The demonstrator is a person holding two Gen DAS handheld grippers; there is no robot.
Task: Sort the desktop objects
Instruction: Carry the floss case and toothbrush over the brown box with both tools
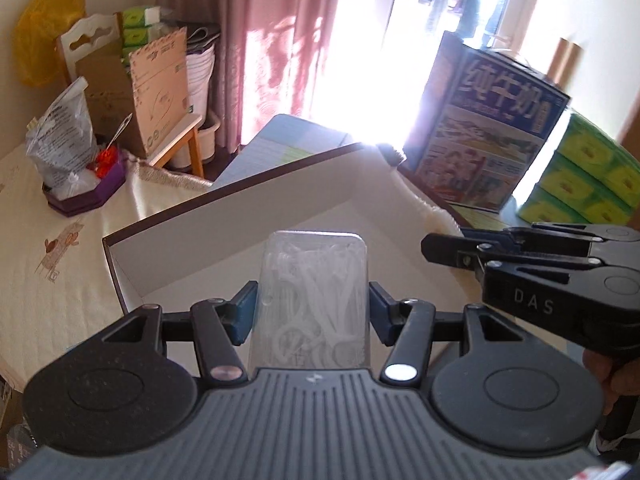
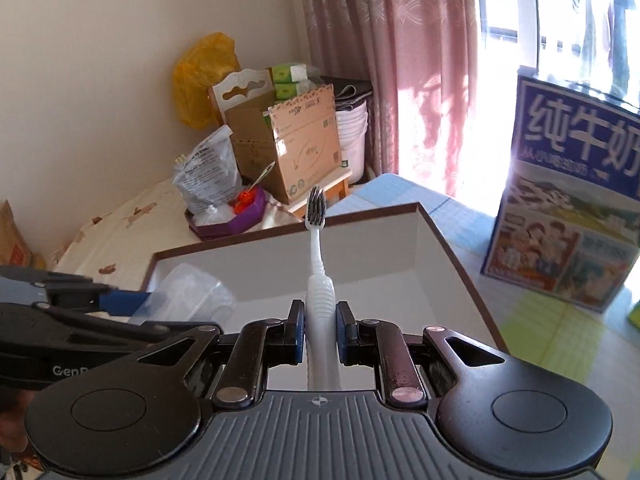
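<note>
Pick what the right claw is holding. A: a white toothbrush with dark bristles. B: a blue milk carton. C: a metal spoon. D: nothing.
A: the right claw is shut on the white toothbrush with dark bristles, its handle clamped between the blue pads and its head pointing up over the open white box with brown rim.

A table covered with a cream quilted cloth printed with small brown cartoon figures carries a wide, shallow cardboard box with white inner walls and a dark brown rim. Near the far edge sits a purple hexagonal tray holding a crinkled clear plastic bag and something red. To the right, a blue milk carton box stands upright beside stacked green tissue packs.
</note>
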